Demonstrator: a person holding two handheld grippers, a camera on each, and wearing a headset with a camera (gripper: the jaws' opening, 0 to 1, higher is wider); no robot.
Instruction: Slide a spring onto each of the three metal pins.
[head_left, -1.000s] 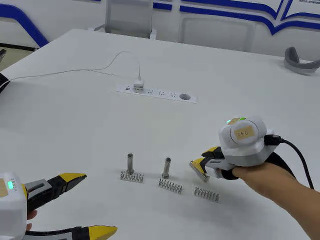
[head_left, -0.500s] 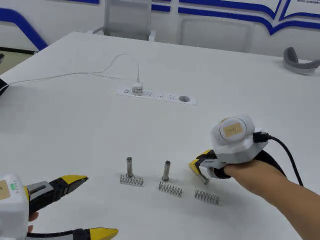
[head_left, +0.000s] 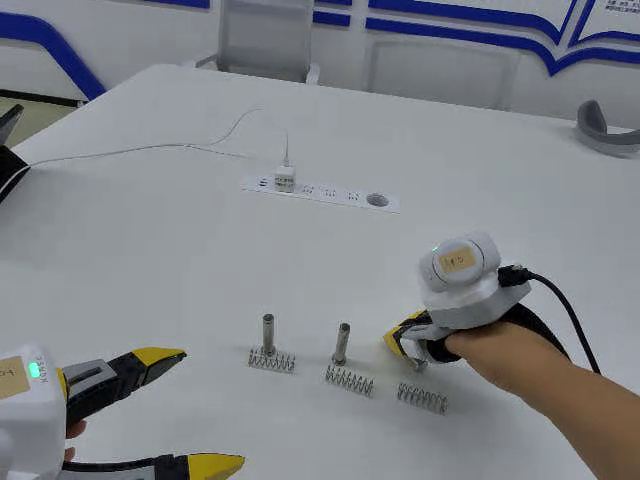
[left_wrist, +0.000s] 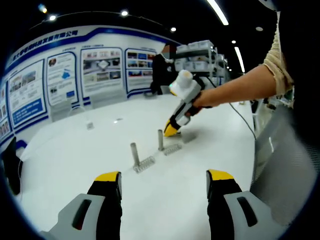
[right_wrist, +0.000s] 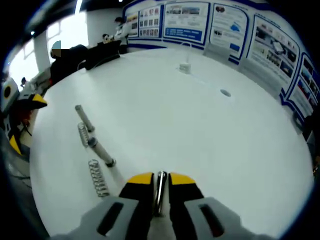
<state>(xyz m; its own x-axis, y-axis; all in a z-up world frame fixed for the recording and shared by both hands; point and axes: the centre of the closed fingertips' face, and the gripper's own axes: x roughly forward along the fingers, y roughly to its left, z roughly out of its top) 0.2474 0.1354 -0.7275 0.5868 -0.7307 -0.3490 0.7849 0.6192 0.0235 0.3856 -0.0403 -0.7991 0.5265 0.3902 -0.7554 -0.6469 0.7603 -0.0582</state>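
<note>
- Right gripper (head_left: 402, 344) is clamped on the third metal pin (right_wrist: 160, 192). In the right gripper view, the shaft sits pinched between the yellow tips.
- It holds the pin at the right end of the row, toward the near edge of the table (head_left: 150, 250) and just behind the right spring (head_left: 422, 398). That looks like the open spot for standing it in line with the others.
- I can't tell whether the pin's foot has met the table yet, because the gripper hides it in the head view.
- Left pin (head_left: 268, 333) and middle pin (head_left: 342, 342) stand upright. The left spring (head_left: 271, 360) and middle spring (head_left: 348, 380) each lie flat just in front of their pin, so nothing is threaded yet.
- Left gripper (head_left: 205, 408) waits by the near edge on the left with its jaws spread wide and empty. It is well clear of the row and probably staged for the first spring.
- A second ago the right gripper carried its pin at a clear slant. It has since tipped downward and settled lower toward the table, bringing the pin closer to upright.
- The left gripper has kept its wide-open pose, and the two standing pins and three springs haven't budged. The shift in the picture is the headset moving.
- Power strip (head_left: 320, 190) sits farther back, well out of the way.
</note>
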